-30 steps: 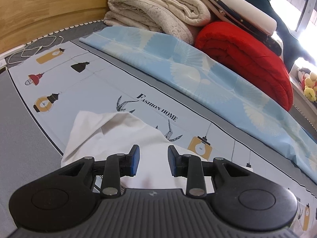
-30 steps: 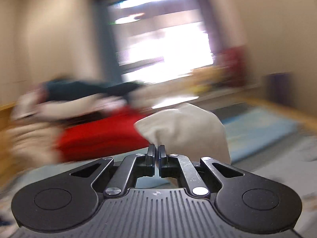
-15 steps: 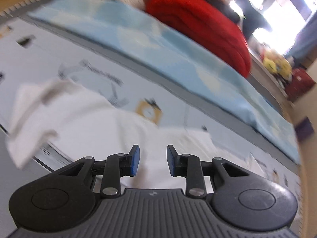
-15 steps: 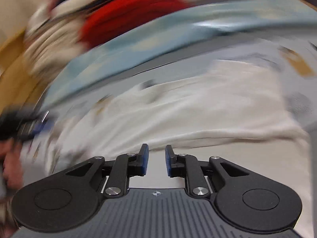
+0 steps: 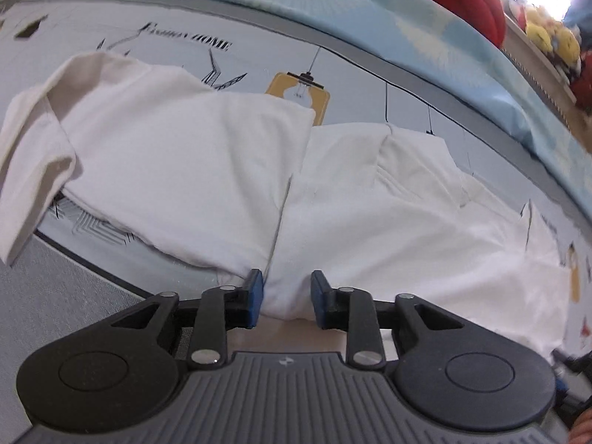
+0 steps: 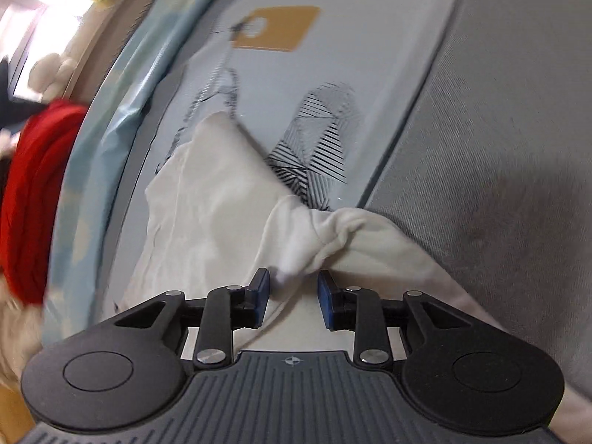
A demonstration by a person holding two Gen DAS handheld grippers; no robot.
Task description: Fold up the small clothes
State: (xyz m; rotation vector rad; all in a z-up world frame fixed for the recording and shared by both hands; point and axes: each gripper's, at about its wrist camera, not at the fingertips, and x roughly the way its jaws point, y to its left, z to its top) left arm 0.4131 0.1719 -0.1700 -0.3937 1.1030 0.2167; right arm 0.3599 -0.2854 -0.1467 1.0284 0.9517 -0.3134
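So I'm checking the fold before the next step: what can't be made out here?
- Left wrist view: the white garment's near hem is hidden behind the left tool; its right end runs off the frame.
- Right wrist view: the garment's bunched corner passes behind the right tool; motion blur hides the red blanket.

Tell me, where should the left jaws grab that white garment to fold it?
Grip the near hem of the white garment, where it bulges up inside the open left gripper. Come low from the near side: the rest lies flat on the printed sheet, giving nothing to pinch.
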